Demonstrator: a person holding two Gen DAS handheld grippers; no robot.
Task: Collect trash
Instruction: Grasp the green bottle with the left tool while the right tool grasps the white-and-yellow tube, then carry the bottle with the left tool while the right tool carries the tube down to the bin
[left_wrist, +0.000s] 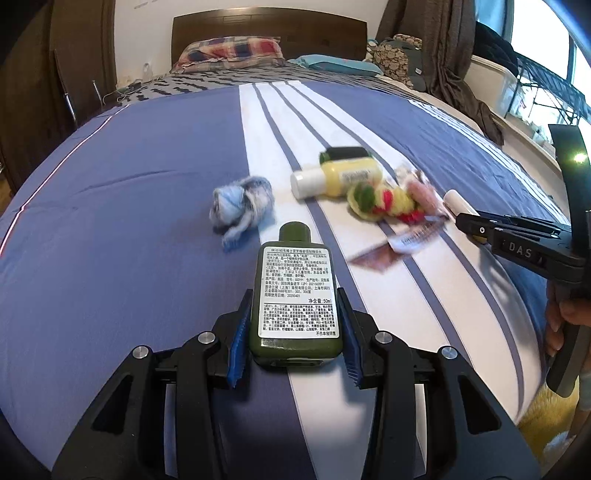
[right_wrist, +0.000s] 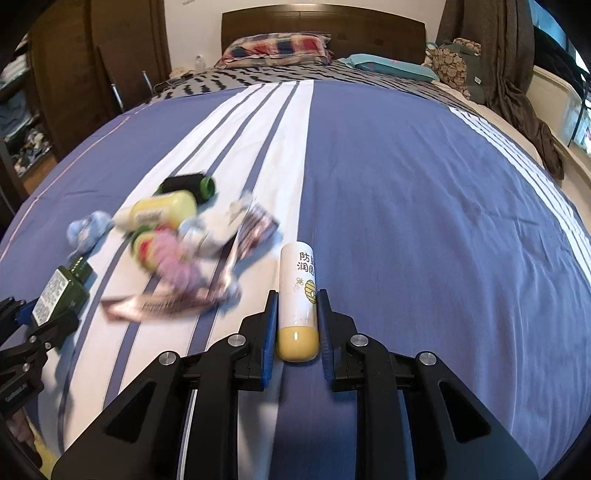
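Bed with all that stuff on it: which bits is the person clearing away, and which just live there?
For clearing:
green bottle, in left tongs
white tube, in right tongs
yellow bottle
wrappers
blue wad

Just there:
plaid pillow
striped bedspread

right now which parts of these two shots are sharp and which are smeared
Left wrist view: the green bottle between the pads is crisp, its label readable; the trash pile behind is motion-blurred. Right wrist view: the white tube is sharp, the pile smeared. Both bow the bed like a dome.
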